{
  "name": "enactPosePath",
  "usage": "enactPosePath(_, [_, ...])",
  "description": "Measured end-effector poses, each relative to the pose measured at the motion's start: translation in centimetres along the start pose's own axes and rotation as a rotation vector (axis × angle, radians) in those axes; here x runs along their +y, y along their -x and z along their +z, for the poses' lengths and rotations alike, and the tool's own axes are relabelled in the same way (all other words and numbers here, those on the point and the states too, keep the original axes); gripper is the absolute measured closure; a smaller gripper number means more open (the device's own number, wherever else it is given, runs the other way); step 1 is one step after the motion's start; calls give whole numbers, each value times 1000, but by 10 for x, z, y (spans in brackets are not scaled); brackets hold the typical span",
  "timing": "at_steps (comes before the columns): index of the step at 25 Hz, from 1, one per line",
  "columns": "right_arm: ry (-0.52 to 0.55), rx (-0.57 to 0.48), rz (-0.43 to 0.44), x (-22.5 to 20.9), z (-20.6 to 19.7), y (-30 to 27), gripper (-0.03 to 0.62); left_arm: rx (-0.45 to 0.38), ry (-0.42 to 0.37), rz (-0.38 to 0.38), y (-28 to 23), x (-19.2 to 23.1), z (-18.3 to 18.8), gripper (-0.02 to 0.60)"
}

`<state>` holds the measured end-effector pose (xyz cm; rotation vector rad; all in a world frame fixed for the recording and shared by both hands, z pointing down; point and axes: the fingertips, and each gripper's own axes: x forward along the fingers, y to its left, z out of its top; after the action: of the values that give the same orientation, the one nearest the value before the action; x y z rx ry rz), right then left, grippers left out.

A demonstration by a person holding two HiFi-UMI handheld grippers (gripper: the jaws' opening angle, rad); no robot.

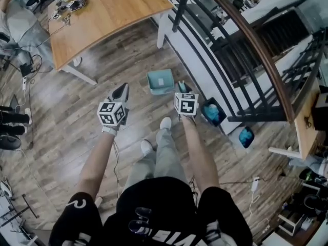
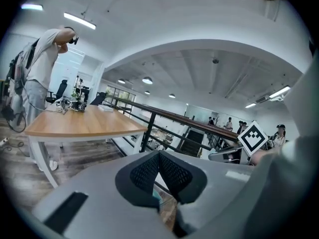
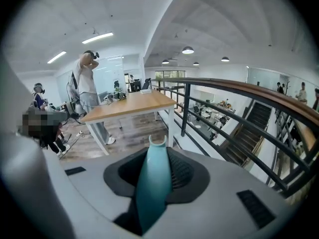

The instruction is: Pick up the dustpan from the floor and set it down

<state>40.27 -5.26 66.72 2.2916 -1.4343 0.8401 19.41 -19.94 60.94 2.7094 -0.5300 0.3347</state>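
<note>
Wooden table [image 1: 110, 14] and dark railing [image 1: 256, 50] flank a plank floor [image 1: 66, 117], above which the teal dustpan [image 1: 160, 81] hangs just ahead of the person's feet. The right gripper [image 1: 183, 88] is clamped on the dustpan's handle [image 3: 152, 183], which stands between its pads. The left gripper [image 1: 121, 91], just beside the pan, has its jaws together on nothing.

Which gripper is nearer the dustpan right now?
Right. The right gripper is clamped on the dustpan by its handle. The left gripper, shut and empty, is off to the dustpan's left in the head view, clear of it.
</note>
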Motion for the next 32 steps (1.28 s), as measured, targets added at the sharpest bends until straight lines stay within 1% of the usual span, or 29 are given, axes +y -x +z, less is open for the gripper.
enactPosePath(6, [16, -94, 15, 1, 64, 48, 502, -58, -35, 17, 20, -9, 54, 583])
enactPosePath(11, [37, -141, 15, 2, 88, 98, 502, -62, -41, 33, 54, -25, 72, 583])
enactPosePath(16, [55, -177, 24, 5, 116, 119, 502, -75, -77, 29, 69, -32, 92, 583])
enactPosePath(27, [87, -237, 63, 30, 135, 135, 502, -76, -112, 52, 94, -33, 103, 583])
enactPosePath(32, [89, -213, 96, 43, 129, 129, 502, -70, -105, 74, 102, -25, 103, 583])
